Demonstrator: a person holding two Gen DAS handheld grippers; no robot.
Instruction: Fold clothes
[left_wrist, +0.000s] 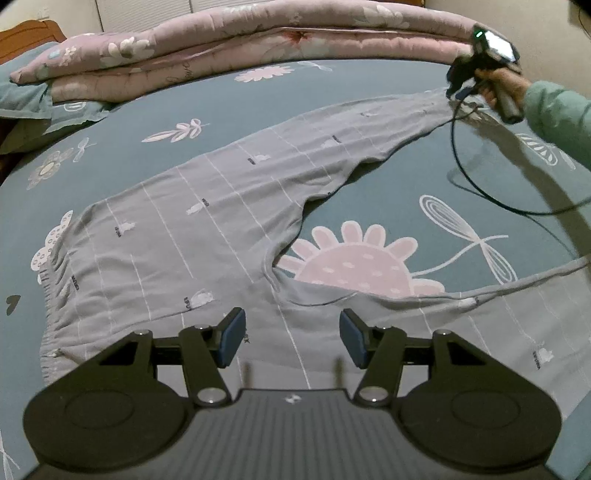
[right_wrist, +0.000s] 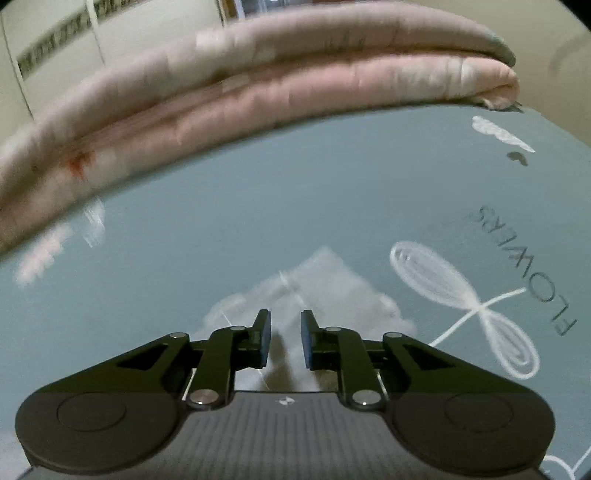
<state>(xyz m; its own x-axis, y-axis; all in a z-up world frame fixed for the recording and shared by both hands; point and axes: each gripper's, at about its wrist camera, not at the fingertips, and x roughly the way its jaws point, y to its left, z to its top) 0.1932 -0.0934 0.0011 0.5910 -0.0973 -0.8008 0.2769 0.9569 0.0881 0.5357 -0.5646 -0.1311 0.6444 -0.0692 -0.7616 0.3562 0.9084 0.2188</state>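
A: Where are the grey cotton pajama trousers with thin white lines (left_wrist: 207, 221)?

B: They lie spread flat on the teal flower-print bed sheet (left_wrist: 369, 177), waistband toward the left edge of the bed, one leg reaching toward the folded pink quilt (left_wrist: 229, 44) at the far edge.

A: And the claws?

B: The left claw (left_wrist: 291, 341) hovers with fingers wide apart over the trousers. The right claw (right_wrist: 286, 345) stands slightly apart over a leg end, gripping nothing.

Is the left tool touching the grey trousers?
Cannot tell. The left wrist view shows the left tool open above the grey trousers, neither contact nor gap plain.
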